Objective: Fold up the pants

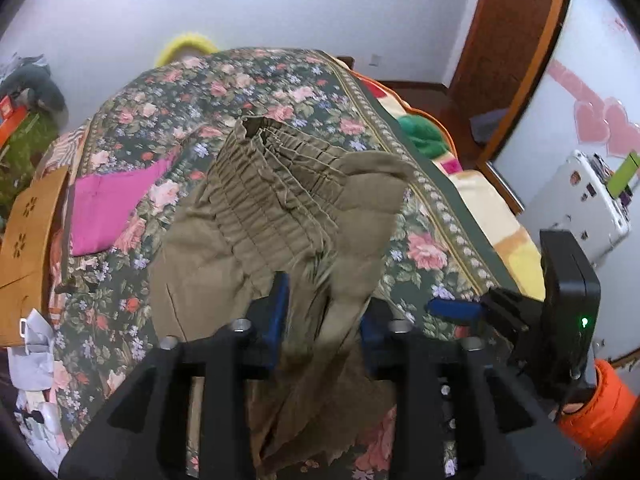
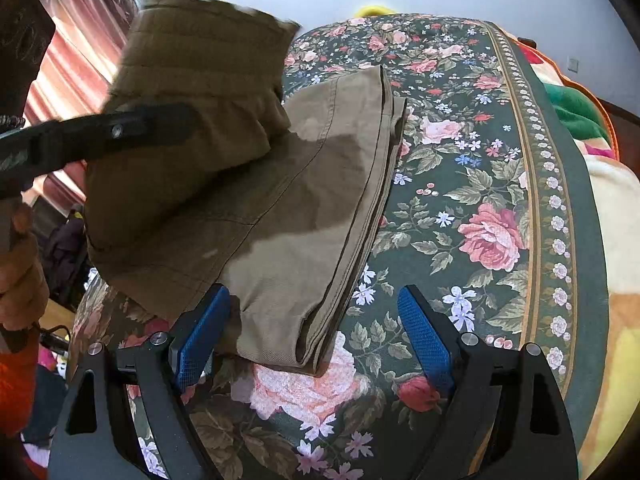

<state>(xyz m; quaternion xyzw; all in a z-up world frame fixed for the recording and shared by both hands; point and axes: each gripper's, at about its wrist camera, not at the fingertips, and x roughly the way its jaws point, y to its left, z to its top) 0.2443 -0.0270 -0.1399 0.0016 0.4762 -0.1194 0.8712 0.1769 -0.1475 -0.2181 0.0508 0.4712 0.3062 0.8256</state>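
Note:
The olive-brown pants point(image 1: 276, 216) lie on the floral bedspread point(image 1: 168, 92). My left gripper point(image 1: 322, 320) is shut on a bunch of the pants' cloth near the elastic waistband point(image 1: 280, 168) and lifts it off the bed. In the right wrist view the pants point(image 2: 304, 200) lie folded lengthwise, and the raised waist end point(image 2: 200, 64) hangs over them from the left gripper point(image 2: 120, 132). My right gripper point(image 2: 316, 328) is open and empty, its blue pads point(image 2: 424, 336) either side of the pants' near folded end, just above the bedspread point(image 2: 480, 160).
A pink cloth point(image 1: 108, 200) and a tan perforated board point(image 1: 28, 236) lie at the bed's left. A striped blanket point(image 1: 492, 208) runs along the bed's right edge. A white appliance point(image 1: 580, 204) and a wooden door point(image 1: 508, 40) stand to the right. Pink curtains point(image 2: 76, 52) hang at the left.

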